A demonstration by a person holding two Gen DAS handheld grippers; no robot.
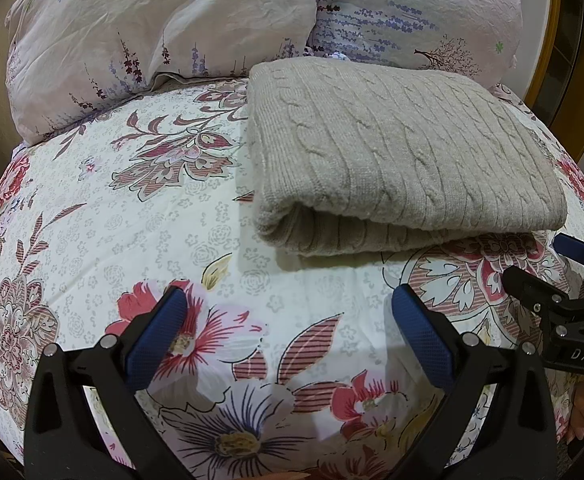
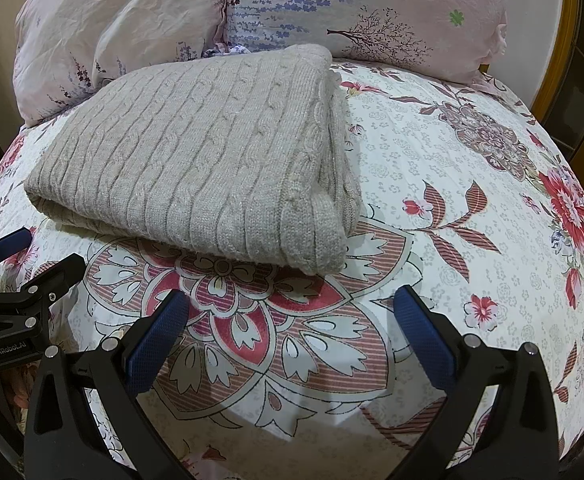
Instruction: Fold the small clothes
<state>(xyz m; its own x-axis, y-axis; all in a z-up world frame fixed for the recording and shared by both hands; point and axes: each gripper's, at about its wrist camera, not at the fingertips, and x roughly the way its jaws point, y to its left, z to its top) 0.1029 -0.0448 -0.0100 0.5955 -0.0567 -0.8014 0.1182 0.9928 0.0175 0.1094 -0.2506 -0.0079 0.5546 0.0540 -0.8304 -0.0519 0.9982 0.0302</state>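
Observation:
A beige cable-knit sweater point(image 1: 396, 152) lies folded in a thick rectangle on the floral bed sheet point(image 1: 171, 216). It also shows in the right wrist view point(image 2: 203, 160). My left gripper point(image 1: 289, 304) is open and empty, hovering above the sheet just short of the sweater's near fold. My right gripper point(image 2: 292, 304) is open and empty, also just short of the sweater's near corner. The right gripper shows at the right edge of the left wrist view point(image 1: 540, 264), and the left gripper at the left edge of the right wrist view point(image 2: 39, 248).
Two floral pillows point(image 1: 151, 36) point(image 1: 416, 12) lean at the head of the bed behind the sweater. They also show in the right wrist view point(image 2: 123, 28) point(image 2: 368, 12). A yellow wooden frame point(image 2: 560, 52) stands at the far right.

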